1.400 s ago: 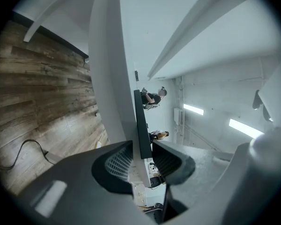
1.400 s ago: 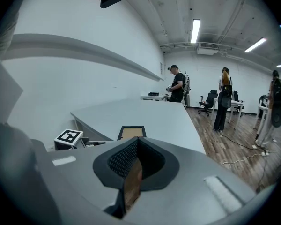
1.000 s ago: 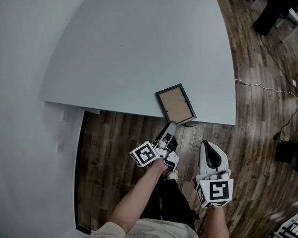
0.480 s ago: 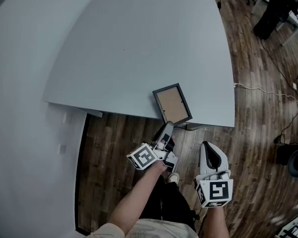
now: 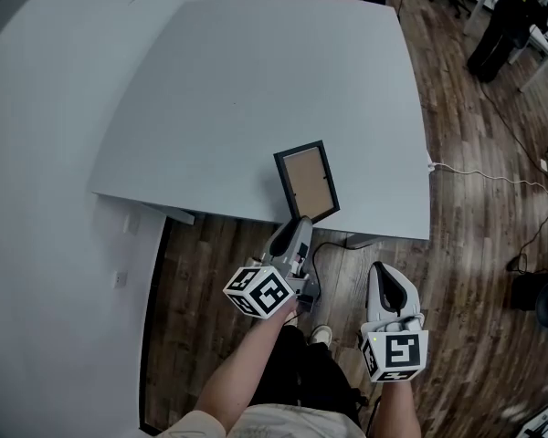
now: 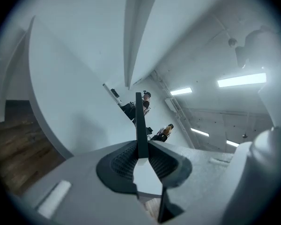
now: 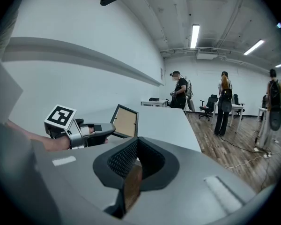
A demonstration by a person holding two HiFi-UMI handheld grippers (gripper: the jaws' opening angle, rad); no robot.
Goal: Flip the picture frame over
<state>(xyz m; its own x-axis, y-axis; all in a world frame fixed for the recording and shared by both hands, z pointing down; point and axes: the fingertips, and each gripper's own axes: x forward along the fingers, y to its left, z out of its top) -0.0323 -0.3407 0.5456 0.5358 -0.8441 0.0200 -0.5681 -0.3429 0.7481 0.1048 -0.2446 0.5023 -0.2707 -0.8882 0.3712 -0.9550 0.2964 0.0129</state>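
A black picture frame [image 5: 307,182] with a brown inner panel stands tilted at the near edge of the grey table [image 5: 256,80]. My left gripper [image 5: 300,224] is shut on its near edge from just off the table. In the left gripper view the frame [image 6: 140,121] shows edge-on as a thin dark strip clamped between the pads [image 6: 124,158]. The right gripper view shows the frame [image 7: 126,120] raised off the tabletop, with the left gripper [image 7: 110,127] holding it. My right gripper [image 5: 382,272] hangs over the floor, apart from the table, shut and holding nothing [image 7: 136,143].
The table's front edge [image 5: 365,231] lies just ahead of both grippers. A white cable [image 5: 479,173] runs across the wood floor on the right. A pale wall [image 5: 36,199] is on the left. People [image 7: 223,102] and office chairs stand far behind.
My left gripper has swung left and up with the frame. The frame has turned from a slanted lie to more upright, and its far end has lifted. The right gripper has stayed put.
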